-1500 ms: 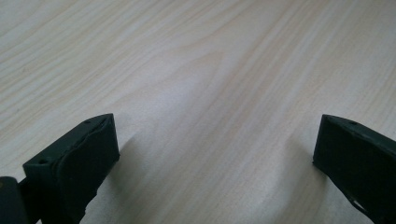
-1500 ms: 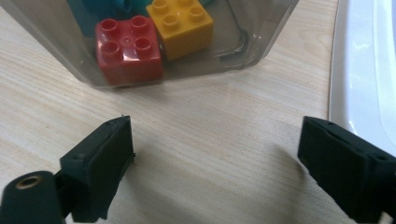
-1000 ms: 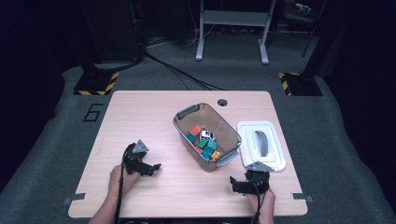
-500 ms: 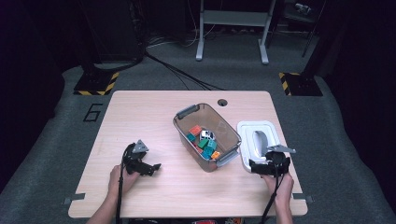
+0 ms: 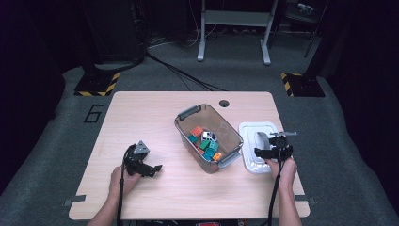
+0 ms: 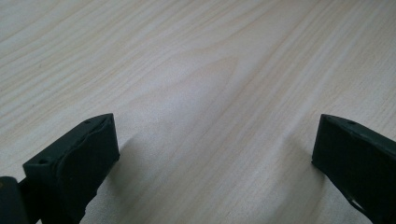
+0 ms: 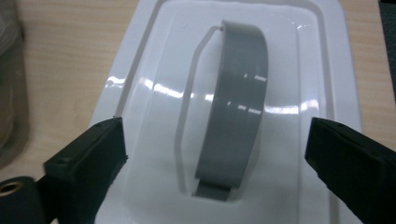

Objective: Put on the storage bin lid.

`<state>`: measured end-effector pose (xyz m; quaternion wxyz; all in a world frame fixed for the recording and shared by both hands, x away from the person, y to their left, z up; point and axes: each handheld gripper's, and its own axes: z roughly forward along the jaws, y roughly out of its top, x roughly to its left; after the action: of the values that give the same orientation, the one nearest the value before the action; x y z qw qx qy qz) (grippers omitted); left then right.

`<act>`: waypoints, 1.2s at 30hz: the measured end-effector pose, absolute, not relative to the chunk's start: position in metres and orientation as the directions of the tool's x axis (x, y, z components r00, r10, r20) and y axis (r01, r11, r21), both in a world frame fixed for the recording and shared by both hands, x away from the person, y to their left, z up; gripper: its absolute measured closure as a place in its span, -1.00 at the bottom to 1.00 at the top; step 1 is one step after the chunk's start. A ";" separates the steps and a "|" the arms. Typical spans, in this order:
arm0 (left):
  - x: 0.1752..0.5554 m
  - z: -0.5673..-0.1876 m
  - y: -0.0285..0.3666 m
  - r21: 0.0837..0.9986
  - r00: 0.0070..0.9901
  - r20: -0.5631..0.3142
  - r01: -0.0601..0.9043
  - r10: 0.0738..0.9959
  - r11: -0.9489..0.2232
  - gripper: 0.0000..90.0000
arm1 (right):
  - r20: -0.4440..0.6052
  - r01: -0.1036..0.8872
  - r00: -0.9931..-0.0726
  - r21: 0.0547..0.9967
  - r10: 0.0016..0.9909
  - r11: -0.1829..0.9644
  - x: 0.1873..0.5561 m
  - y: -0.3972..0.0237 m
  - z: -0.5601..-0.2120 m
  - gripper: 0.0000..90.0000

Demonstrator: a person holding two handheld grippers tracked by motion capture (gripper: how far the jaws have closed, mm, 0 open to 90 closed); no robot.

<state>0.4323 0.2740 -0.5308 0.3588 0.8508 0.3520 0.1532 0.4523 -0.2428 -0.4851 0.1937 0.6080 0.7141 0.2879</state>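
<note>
My counter (image 5: 155, 117) carries the bin (image 5: 208, 138) at center, with the white lid (image 5: 251, 129) just right of it. My right gripper (image 7: 215, 154) hovers over the lid's grey handle (image 7: 236, 107), fingers spread wide, just narrowing slightly, nothing gripped. My left gripper (image 6: 215, 154) sits over bare wood, fingers wide apart.

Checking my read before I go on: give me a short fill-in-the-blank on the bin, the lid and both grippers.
1. The white lid lies on the table to the ___ of the clear bin in the high view.
2. The lid's handle is ___ in colour.
3. The right gripper hovers over the ___, jaws open.
4. The left gripper has only bare ___ between its jaws.

Missing words: right; grey; lid; table
</note>
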 end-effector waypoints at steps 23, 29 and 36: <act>0.433 -0.530 0.274 0.712 0.698 0.006 0.500 0.716 -0.494 -1.00 | -0.035 0.791 -0.121 0.600 0.992 0.117 0.476 -0.245 -0.474 0.49; 0.433 -0.530 0.274 0.711 0.699 0.005 0.501 0.716 -0.494 -1.00 | -0.070 0.792 -0.149 0.589 0.986 0.161 0.474 -0.241 -0.469 0.50; 0.433 -0.530 0.274 0.711 0.698 0.005 0.501 0.716 -0.494 -1.00 | -0.066 0.785 -0.177 0.592 0.982 0.181 0.474 -0.244 -0.468 0.50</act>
<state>0.4330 0.2740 -0.5300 0.3541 0.8507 0.3576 0.1517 0.4741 -0.2438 -0.4677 0.2245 0.6011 0.7350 0.2193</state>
